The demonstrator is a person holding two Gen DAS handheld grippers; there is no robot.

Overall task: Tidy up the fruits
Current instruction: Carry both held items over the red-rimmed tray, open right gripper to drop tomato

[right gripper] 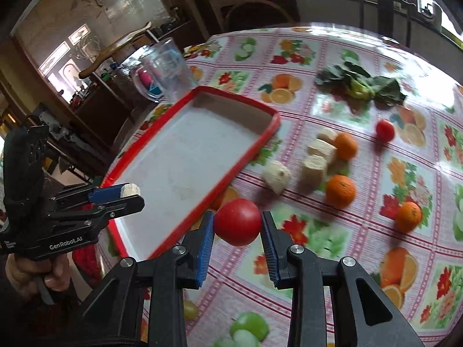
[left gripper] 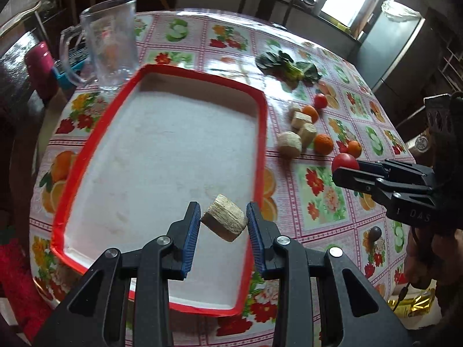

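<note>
My left gripper (left gripper: 223,221) is shut on a pale beige chunk (left gripper: 225,221) and holds it in the air above the near end of the red-rimmed white tray (left gripper: 262,133). The right wrist view shows that gripper (right gripper: 130,192) at the left, over the tray's (right gripper: 249,150) near corner. My right gripper (right gripper: 237,225) is shut on a red tomato (right gripper: 237,221), lifted over the tablecloth just right of the tray; the left wrist view shows the tomato (left gripper: 344,162) at the tip of that gripper. On the table lie several more beige chunks (right gripper: 314,167), three oranges (right gripper: 341,190) and another tomato (right gripper: 385,130).
A clear glass mug (left gripper: 111,43) stands beyond the tray's far left corner. Leafy greens (right gripper: 361,85) lie at the back of the fruit-patterned tablecloth (right gripper: 332,240). A pink and blue object (left gripper: 40,66) sits left of the mug. Chairs and a counter stand behind the table.
</note>
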